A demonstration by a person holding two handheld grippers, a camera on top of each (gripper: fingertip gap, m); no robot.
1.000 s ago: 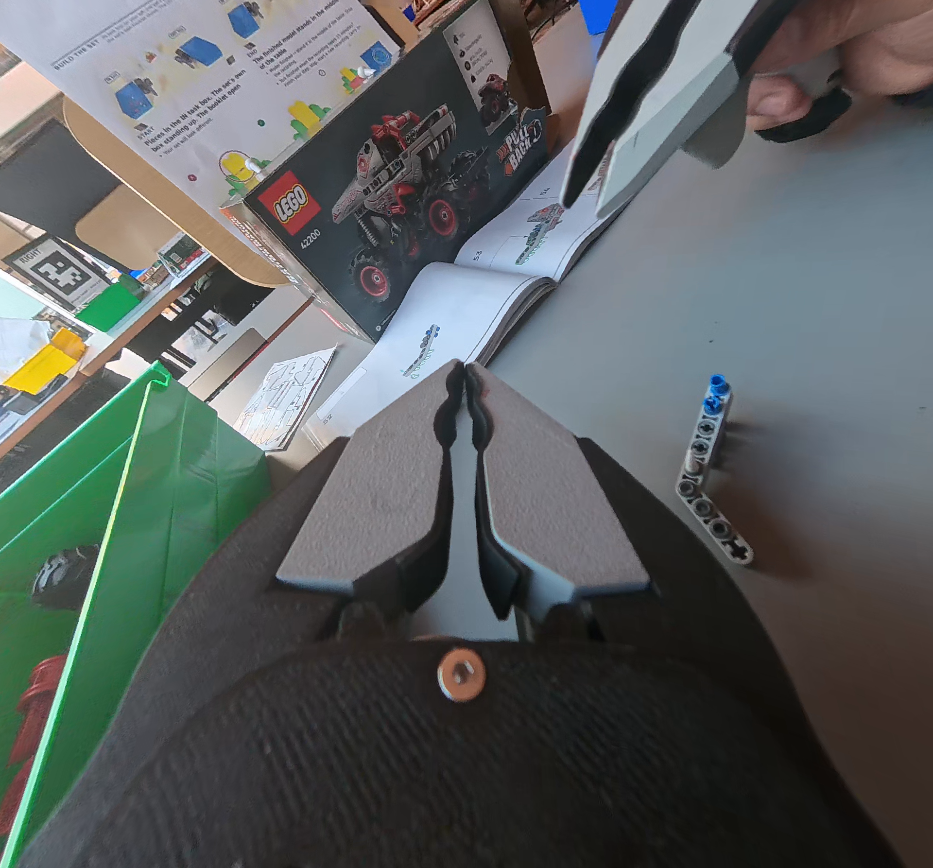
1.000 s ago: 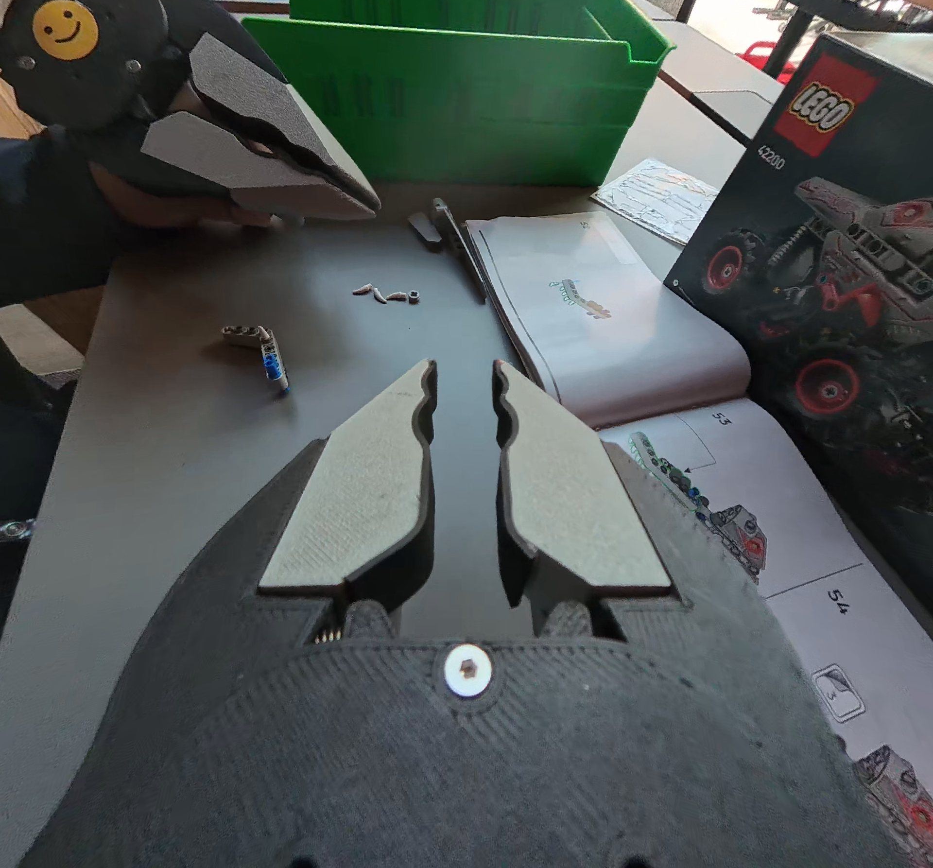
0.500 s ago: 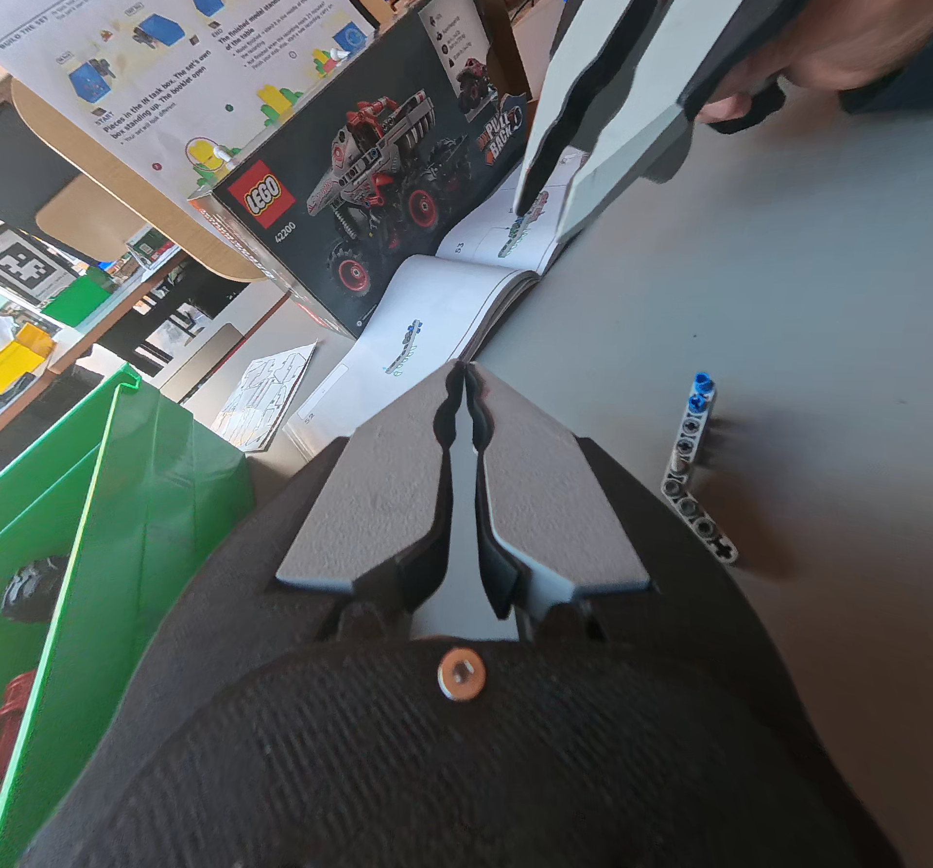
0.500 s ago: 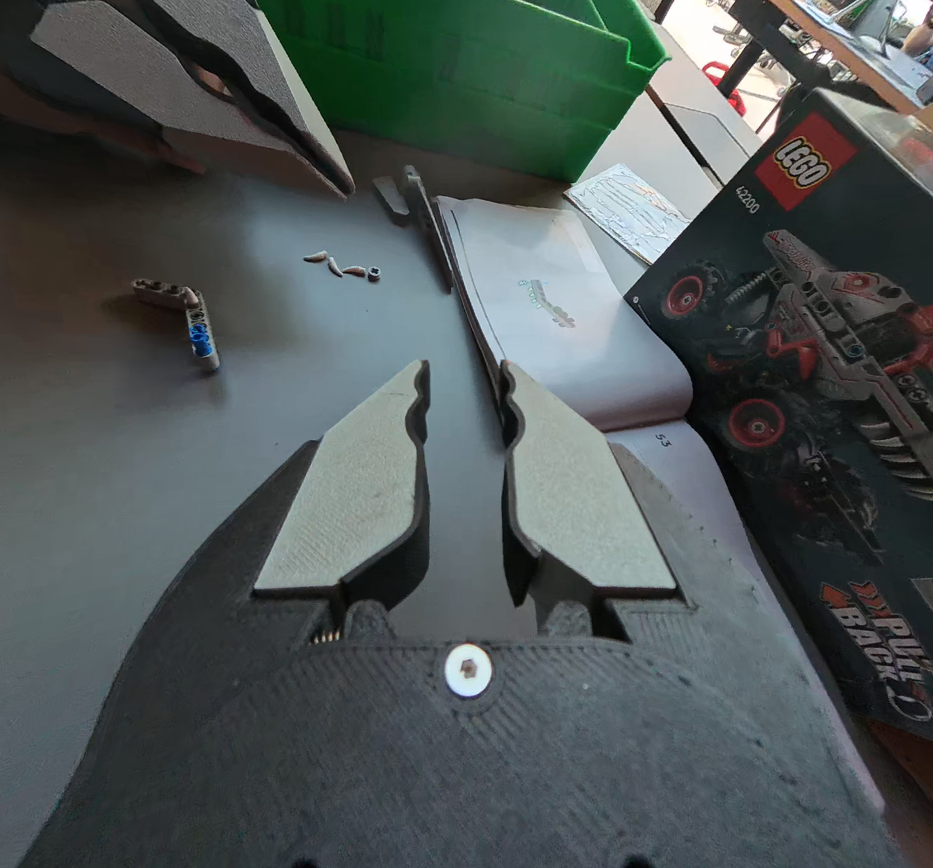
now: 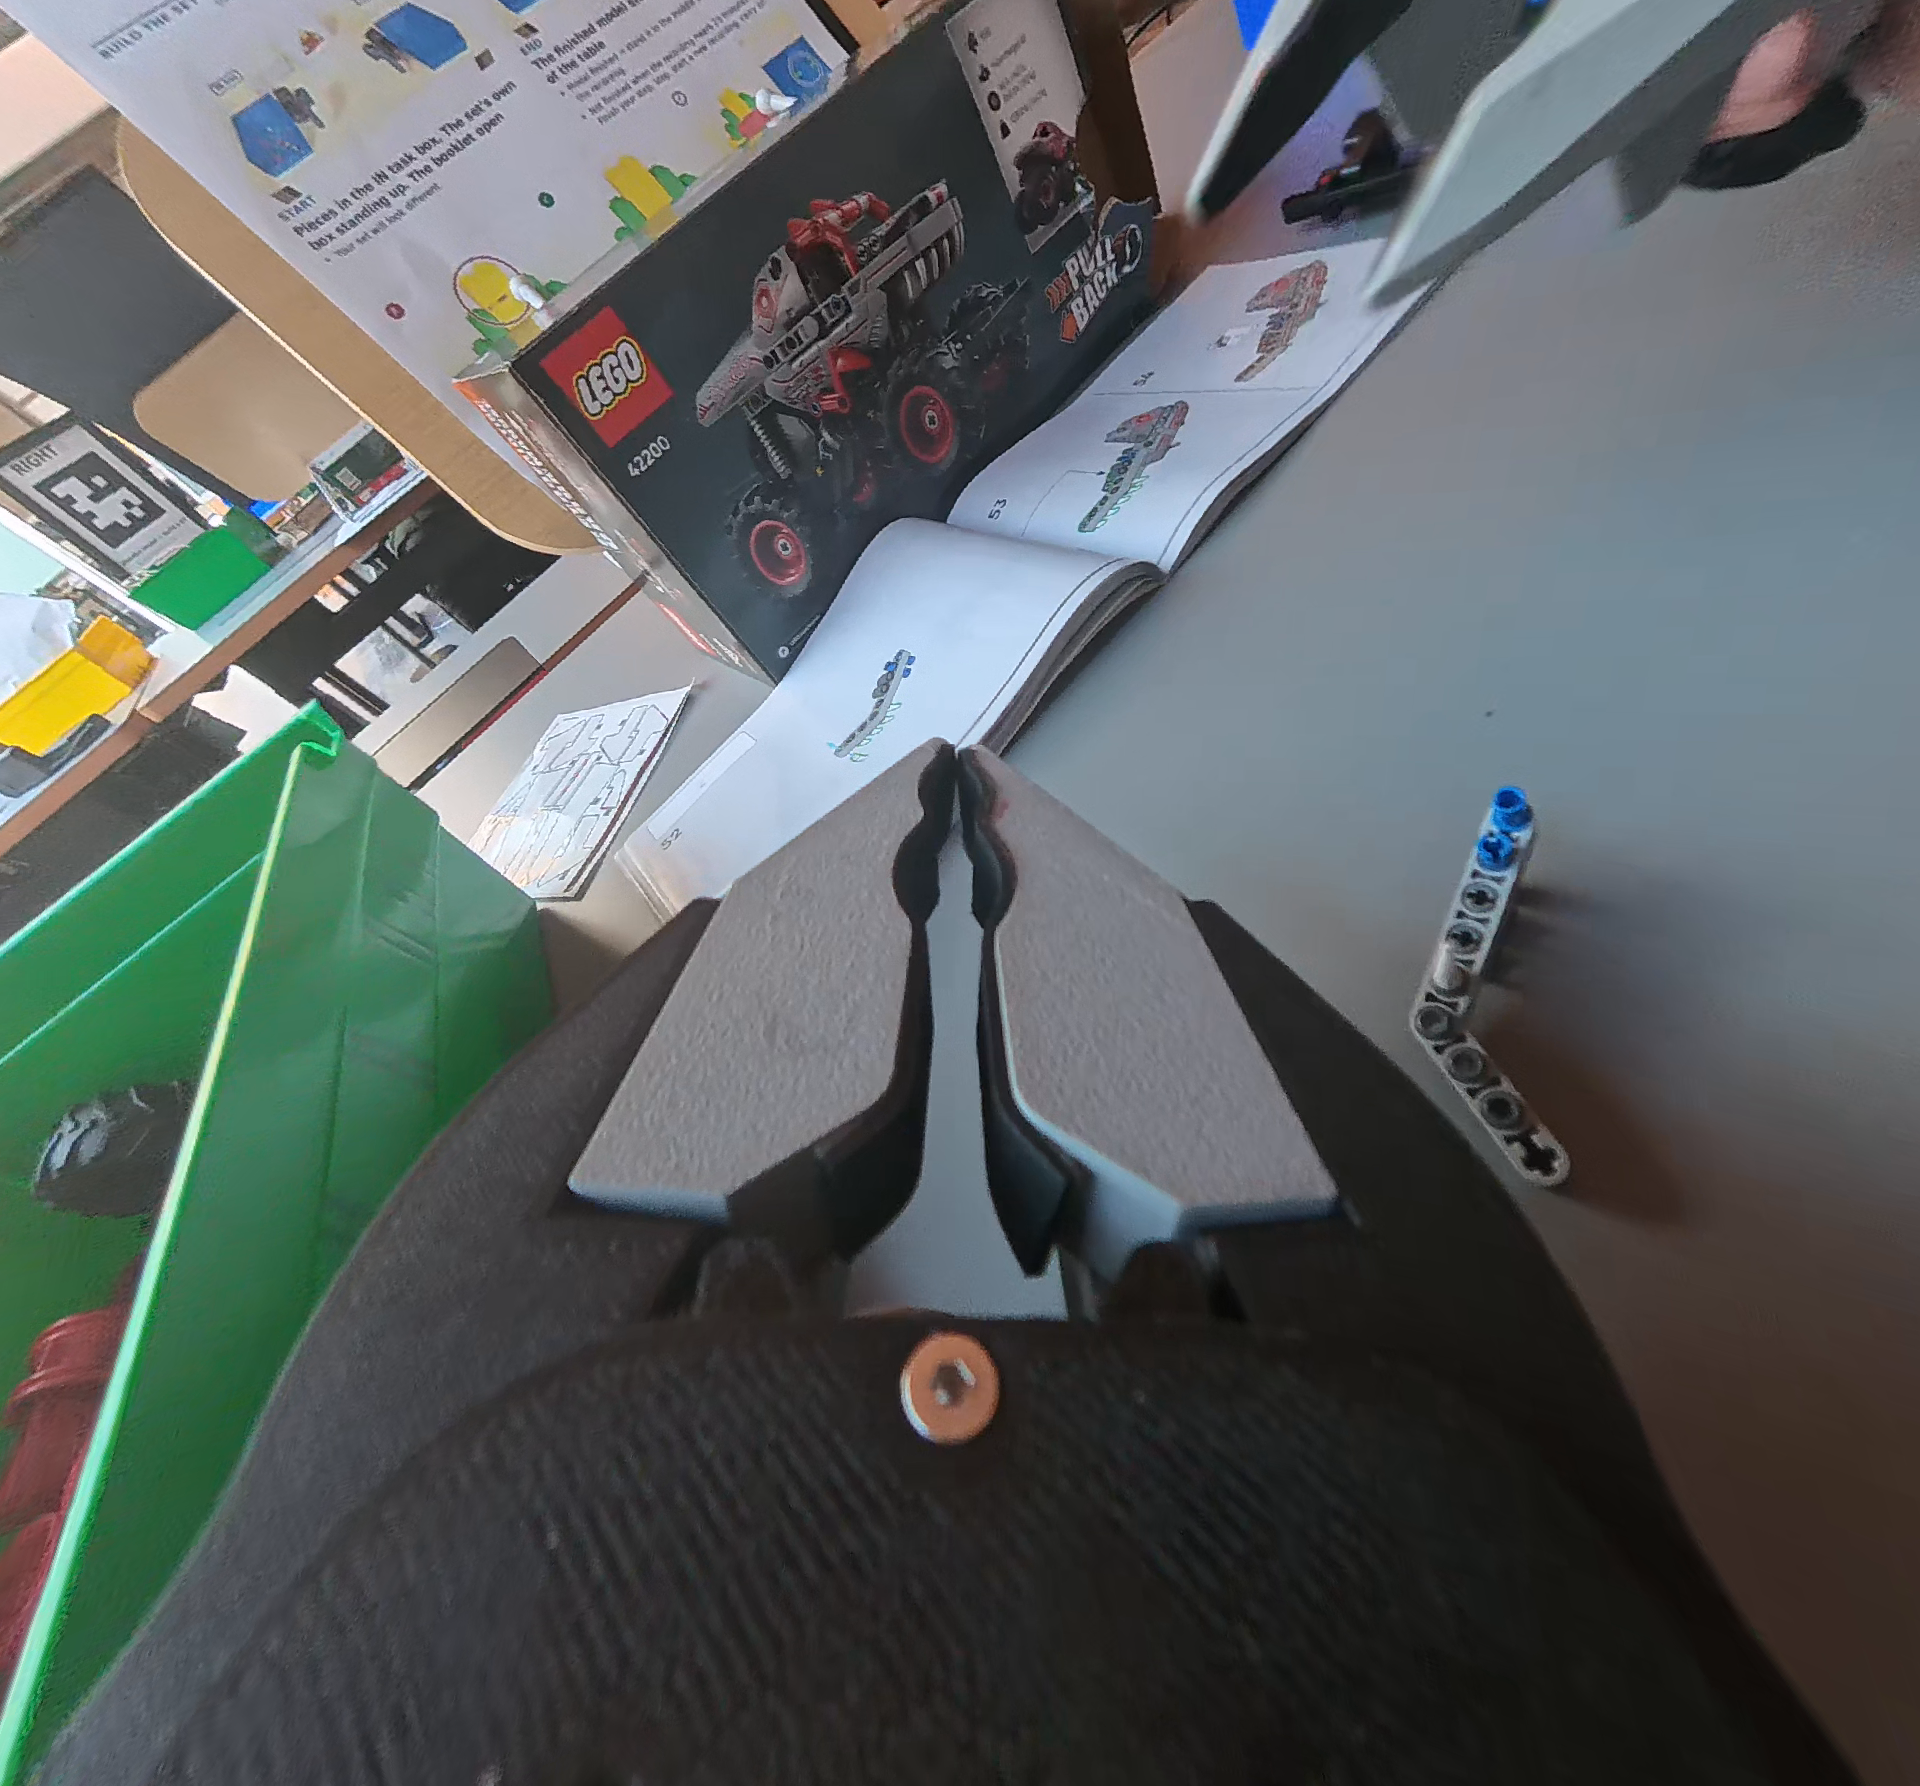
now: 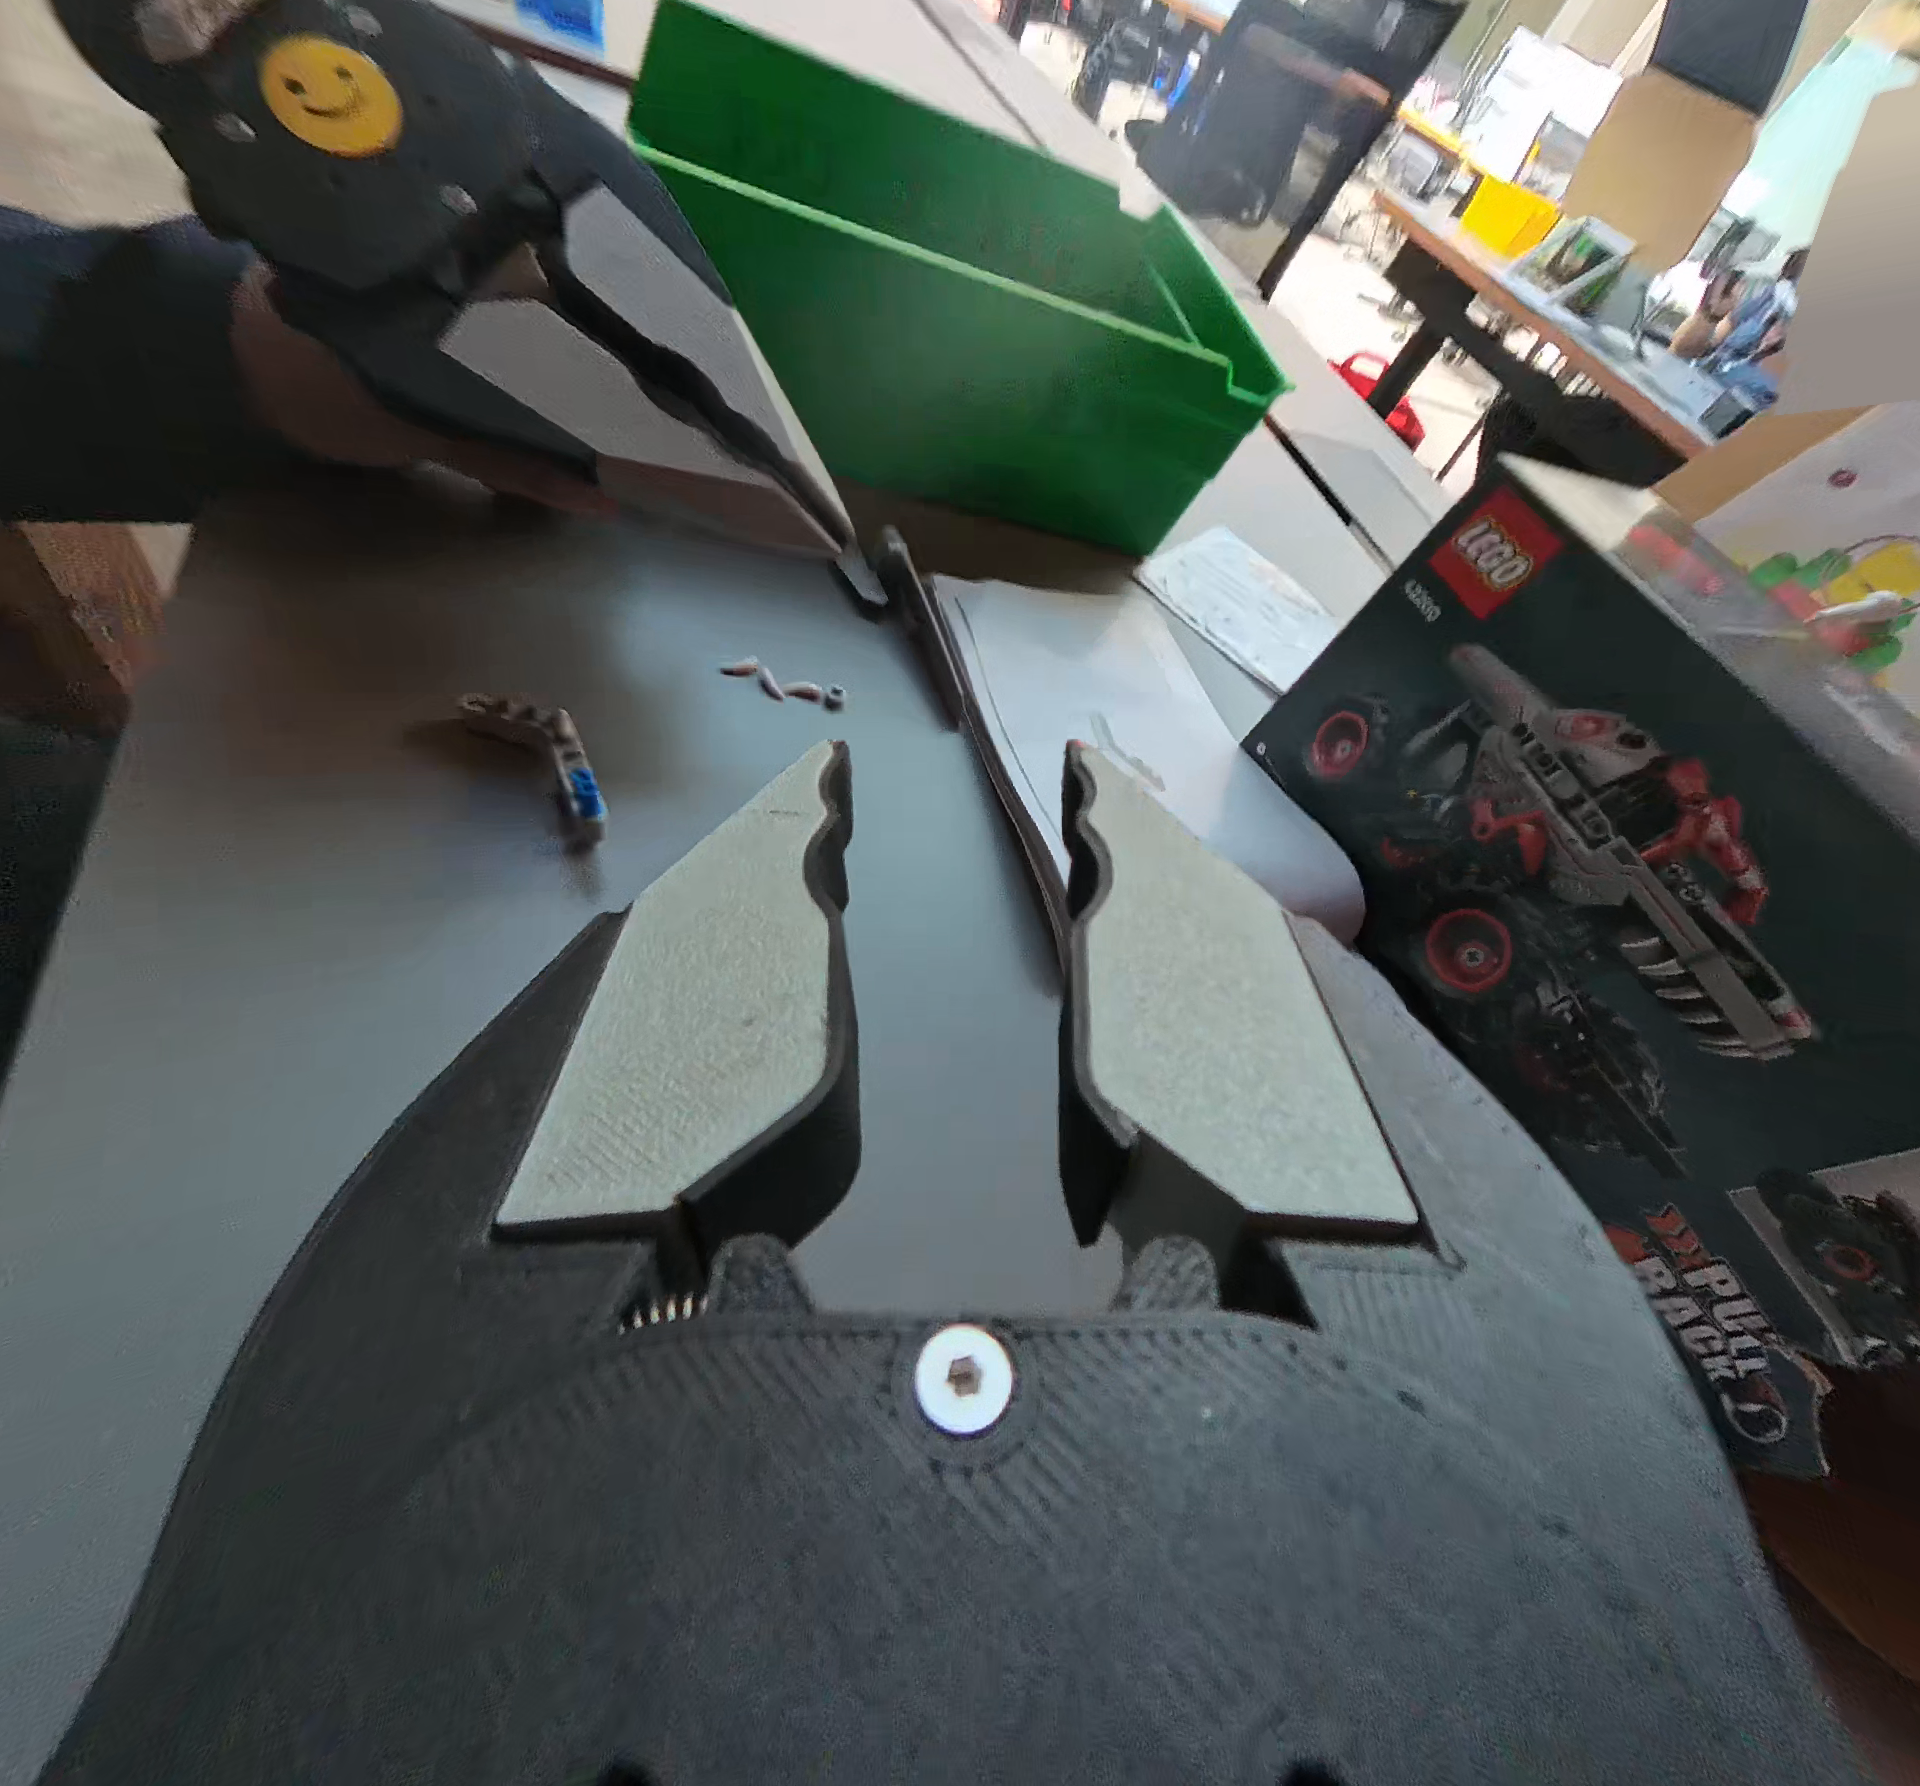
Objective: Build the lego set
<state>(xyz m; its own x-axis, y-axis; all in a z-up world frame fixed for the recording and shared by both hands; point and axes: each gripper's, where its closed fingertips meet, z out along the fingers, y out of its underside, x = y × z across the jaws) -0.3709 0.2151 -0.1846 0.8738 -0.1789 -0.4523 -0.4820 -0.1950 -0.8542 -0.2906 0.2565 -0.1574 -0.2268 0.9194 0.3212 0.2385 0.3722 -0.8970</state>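
A grey angled beam (image 5: 1475,988) with blue pins at one end lies on the grey table; it also shows in the right wrist view (image 6: 540,749). A few small tooth-shaped pieces (image 6: 779,687) lie near it. A dark long piece (image 6: 914,614) lies along the open instruction booklet (image 5: 1039,614). My left gripper (image 5: 956,760) is shut with nothing seen between its tips, which hover at the booklet's near edge, left of the beam. My right gripper (image 6: 956,770) is open and empty above the table by the booklet (image 6: 1143,749).
The set's box (image 5: 831,386) stands behind the booklet. A green bin (image 5: 260,1009) with a tyre and red parts is at the left. A sticker sheet (image 5: 582,791) lies between the bin and the booklet. The other gripper (image 5: 1288,250) hangs at the top right. About 10 cm separates my left fingertips from my right. To the dark long piece (image 6: 914,614): left tips about 9 cm, right tips about 20 cm.
My right gripper has opened wider and tilted up, drawing back from the booklet. My left gripper stays shut and has shifted slightly toward the booklet's edge.
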